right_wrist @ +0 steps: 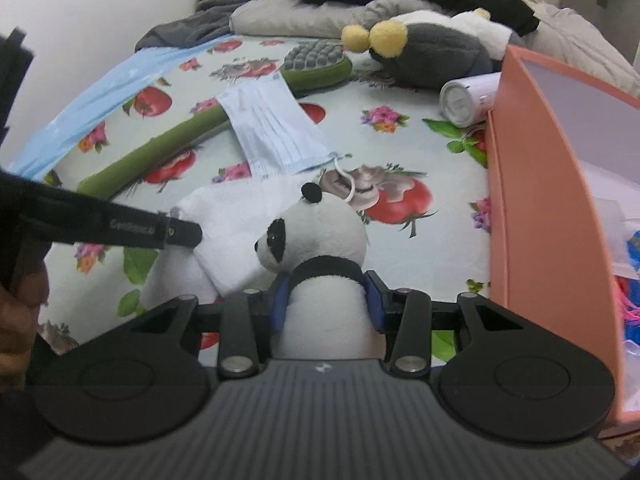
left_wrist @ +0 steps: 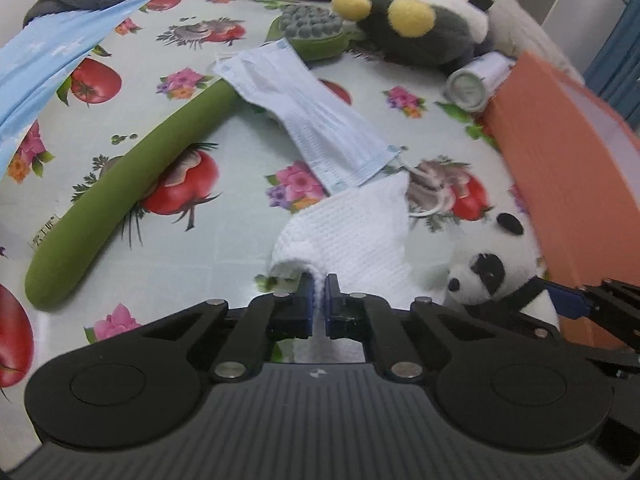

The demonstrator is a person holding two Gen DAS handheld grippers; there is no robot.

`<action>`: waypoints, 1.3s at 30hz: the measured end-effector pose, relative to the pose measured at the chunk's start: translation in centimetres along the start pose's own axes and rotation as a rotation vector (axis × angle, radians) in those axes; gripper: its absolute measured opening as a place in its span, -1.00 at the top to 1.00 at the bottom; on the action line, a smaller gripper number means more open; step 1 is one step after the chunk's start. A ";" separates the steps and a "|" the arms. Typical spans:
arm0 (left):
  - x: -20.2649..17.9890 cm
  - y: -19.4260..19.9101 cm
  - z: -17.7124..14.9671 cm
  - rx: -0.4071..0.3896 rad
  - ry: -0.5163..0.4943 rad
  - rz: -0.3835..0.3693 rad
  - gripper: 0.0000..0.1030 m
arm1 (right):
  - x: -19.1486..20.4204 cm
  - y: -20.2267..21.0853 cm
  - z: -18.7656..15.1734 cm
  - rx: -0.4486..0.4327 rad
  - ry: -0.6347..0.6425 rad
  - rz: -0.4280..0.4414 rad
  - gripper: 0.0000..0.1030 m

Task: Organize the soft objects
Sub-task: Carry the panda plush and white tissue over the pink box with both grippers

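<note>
A: Where are you at w/ the soft stuff?

B: Both hands loaded. My left gripper (left_wrist: 318, 286) is pinched tight on a fold of the white cloth (left_wrist: 352, 232); most of the cloth lies on the tablecloth (left_wrist: 168, 248), to the left of the orange box (left_wrist: 568, 168). My right gripper (right_wrist: 326, 294) is clamped round the panda plush (right_wrist: 320, 236) at the body, just under its black collar, head up.

A: And the box?

B: Landmark for everything. Panda's just left of its near wall, cloth a bit further left and touching the panda. Face mask (left_wrist: 304, 116) sits beyond the cloth, farther from the box, lying over the green padded stick (left_wrist: 132, 184). Grey-and-yellow plush (left_wrist: 416, 28) and a white bottle (left_wrist: 476, 80) are by the box's far corner.

A: So which step?

B: I reckon pick-up's done for these two, drop-off not yet. Box already holds some bits, seen from the right cam, can't tell what.

A: Next move?

B: Prob. lift the panda over the wall and let go inside, then bring the cloth over. Cloth is only held by an edge, so it'll trail; needs enough lift so it doesn't snag the rim or drag the mask's loop (left_wrist: 428, 208) along.
</note>
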State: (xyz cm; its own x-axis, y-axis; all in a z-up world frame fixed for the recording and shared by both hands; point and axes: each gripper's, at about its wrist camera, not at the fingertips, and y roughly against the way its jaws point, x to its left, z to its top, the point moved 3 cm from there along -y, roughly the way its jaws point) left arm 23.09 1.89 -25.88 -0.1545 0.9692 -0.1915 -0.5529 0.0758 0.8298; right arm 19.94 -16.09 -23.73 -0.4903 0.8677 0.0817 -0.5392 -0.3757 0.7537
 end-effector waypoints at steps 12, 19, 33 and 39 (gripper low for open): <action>-1.1 7.0 1.0 -0.126 0.018 -0.091 0.88 | 0.1 4.1 1.4 -0.048 -0.053 0.002 0.17; -1.7 11.9 1.6 -0.185 0.007 -0.126 0.88 | 0.7 7.9 2.4 -0.116 -0.093 -0.003 0.17; -5.1 20.0 1.6 -0.319 -0.038 -0.224 0.88 | -0.1 16.9 3.4 -0.279 -0.159 -0.063 0.17; -8.2 21.3 0.9 -0.332 -0.067 -0.285 0.88 | -1.6 20.3 2.8 -0.315 -0.207 -0.105 0.16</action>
State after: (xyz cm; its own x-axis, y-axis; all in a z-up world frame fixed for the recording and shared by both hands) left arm 13.34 -4.20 -6.21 0.0896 0.9344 -0.3447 -0.8004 0.2735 0.5335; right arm 11.70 -24.17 -6.73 -0.2900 0.9421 0.1684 -0.7790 -0.3346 0.5303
